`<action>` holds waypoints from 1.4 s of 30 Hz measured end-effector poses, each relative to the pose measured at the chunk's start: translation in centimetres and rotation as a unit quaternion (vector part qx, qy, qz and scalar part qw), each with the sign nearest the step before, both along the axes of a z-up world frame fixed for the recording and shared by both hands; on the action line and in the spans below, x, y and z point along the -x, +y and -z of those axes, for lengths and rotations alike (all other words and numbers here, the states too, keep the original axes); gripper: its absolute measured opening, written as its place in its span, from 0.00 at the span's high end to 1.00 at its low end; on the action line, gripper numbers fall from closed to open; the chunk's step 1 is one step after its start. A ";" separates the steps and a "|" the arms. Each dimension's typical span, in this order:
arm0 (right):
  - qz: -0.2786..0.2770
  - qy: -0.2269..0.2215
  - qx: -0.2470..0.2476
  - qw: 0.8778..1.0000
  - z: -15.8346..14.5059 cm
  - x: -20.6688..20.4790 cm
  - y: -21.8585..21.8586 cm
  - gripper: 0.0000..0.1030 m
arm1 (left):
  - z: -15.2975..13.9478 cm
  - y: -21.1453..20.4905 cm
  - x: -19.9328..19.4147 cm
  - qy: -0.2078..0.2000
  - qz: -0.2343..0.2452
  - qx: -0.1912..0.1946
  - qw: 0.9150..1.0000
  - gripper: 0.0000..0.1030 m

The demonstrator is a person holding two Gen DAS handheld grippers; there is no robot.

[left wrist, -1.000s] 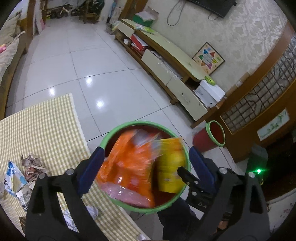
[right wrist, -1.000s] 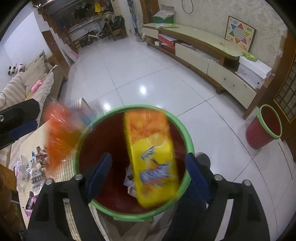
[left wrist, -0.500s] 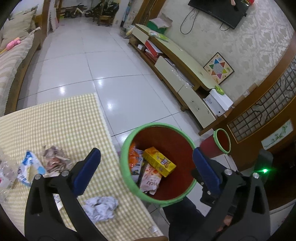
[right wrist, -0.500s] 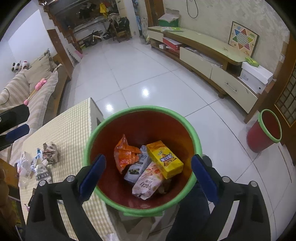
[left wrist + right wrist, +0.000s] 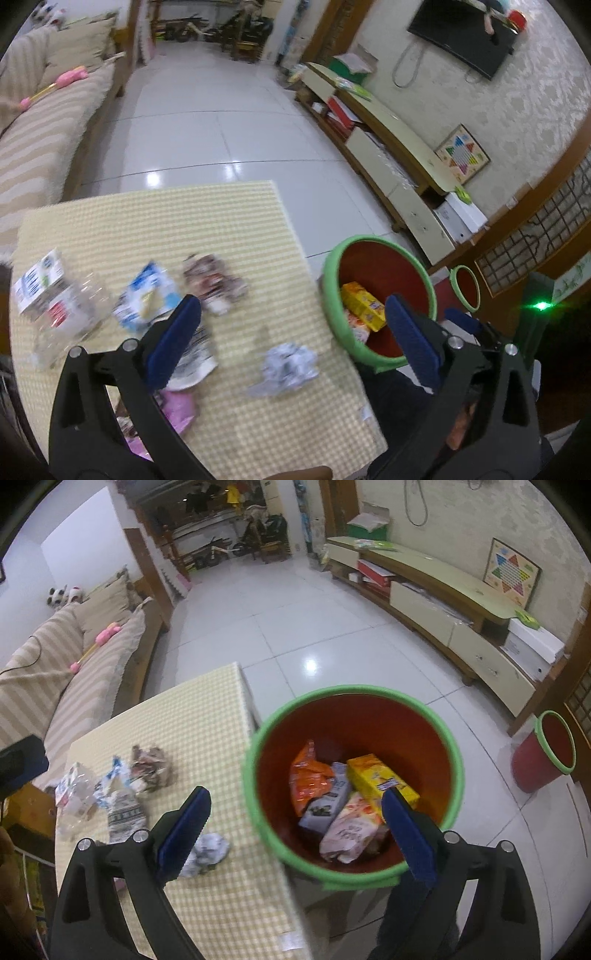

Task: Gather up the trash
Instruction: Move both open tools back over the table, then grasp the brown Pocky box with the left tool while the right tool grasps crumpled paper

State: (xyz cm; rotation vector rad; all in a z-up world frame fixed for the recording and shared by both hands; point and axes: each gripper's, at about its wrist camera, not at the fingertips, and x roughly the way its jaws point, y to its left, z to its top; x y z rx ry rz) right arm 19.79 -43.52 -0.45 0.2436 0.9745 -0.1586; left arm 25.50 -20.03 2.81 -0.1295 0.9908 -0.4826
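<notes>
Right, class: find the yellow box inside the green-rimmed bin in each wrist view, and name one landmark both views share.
Left wrist view: the yellow box lies in the bin, right of centre, beside the checked table.
Right wrist view: the yellow box lies in the bin, lower centre-right, among wrappers.
Shared landmark: the crumpled paper ball on the table near the bin.

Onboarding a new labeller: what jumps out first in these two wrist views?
The red plastic bin with a green rim beside the table, already holding an orange snack bag and a yellow carton. Next, trash left on the yellow checked tablecloth: a crumpled white paper ball nearest the bin, with wrappers further left. Both grippers' blue-padded fingers stand open and empty.
</notes>
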 end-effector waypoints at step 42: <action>-0.112 0.099 0.027 0.988 9.4 -1.9 13.2 0.12 | 13.5 11.7 3.7 0.107 0.031 -0.155 0.982 0.08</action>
